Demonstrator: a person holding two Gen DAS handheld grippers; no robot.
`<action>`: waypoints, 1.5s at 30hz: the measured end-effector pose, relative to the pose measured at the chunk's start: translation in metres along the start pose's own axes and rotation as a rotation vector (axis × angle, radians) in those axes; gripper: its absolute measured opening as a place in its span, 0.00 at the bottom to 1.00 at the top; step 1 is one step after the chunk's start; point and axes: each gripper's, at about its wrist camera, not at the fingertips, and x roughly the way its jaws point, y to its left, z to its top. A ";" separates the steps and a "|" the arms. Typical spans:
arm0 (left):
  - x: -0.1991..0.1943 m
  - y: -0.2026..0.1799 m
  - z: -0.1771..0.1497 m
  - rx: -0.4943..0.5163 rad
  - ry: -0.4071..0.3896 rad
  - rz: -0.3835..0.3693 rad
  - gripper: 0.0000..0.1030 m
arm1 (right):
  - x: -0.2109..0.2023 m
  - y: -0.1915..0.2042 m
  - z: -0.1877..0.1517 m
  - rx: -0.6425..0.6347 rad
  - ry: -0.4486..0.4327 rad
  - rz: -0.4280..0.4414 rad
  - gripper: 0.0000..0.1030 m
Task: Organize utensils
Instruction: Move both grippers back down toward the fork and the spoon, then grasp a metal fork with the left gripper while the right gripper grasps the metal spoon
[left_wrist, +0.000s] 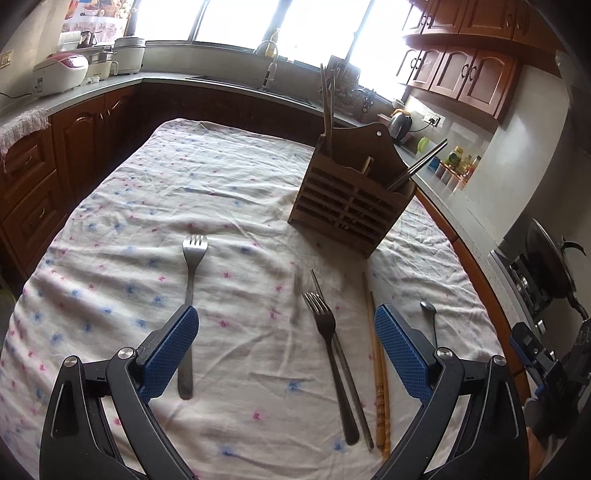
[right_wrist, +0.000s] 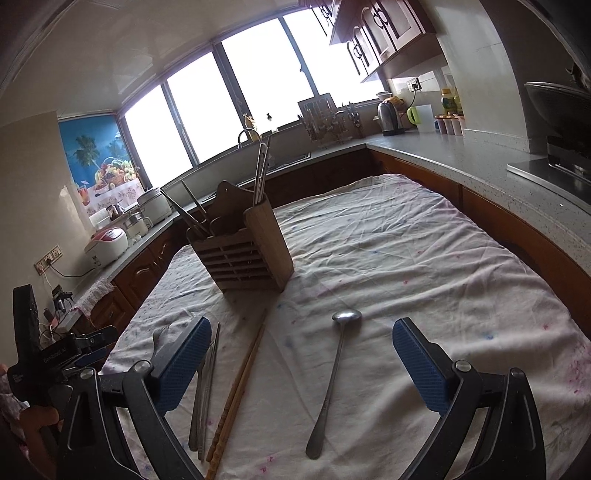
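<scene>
From the left wrist, the left hand-held gripper (left_wrist: 286, 325) hangs nearest, its blue pads spread wide and grasping nothing; under its left pad a fork (left_wrist: 190, 295) lies on the cloth-covered surface (left_wrist: 221, 184), tines pointing away; between the pads lie a second fork (left_wrist: 328, 343) across a pair of metal chopsticks (left_wrist: 351, 384), and just right of them wooden chopsticks (left_wrist: 378, 369); a spoon (left_wrist: 428, 308) shows beyond the right pad; farther back stands a wooden utensil holder (left_wrist: 351, 206) with chopsticks already upright in it.

From the right wrist, the right hand-held gripper (right_wrist: 301, 341) is likewise released and empty; the spoon (right_wrist: 334, 369) lies between its pads, bowl away; the wooden chopsticks (right_wrist: 236, 391) and metal chopsticks (right_wrist: 208, 380) lie left of it; the holder (right_wrist: 243, 251) stands behind; the left gripper (right_wrist: 88, 347) appears at the left edge.
</scene>
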 end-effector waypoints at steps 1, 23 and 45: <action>0.001 -0.002 -0.002 0.003 0.007 -0.001 0.95 | 0.000 -0.001 -0.001 0.000 0.002 -0.002 0.97; 0.041 -0.019 -0.013 0.037 0.119 -0.002 0.95 | 0.021 -0.022 -0.010 0.025 0.056 -0.032 0.97; 0.104 -0.044 -0.011 0.104 0.253 -0.042 0.67 | 0.094 -0.026 -0.008 -0.002 0.257 -0.040 0.51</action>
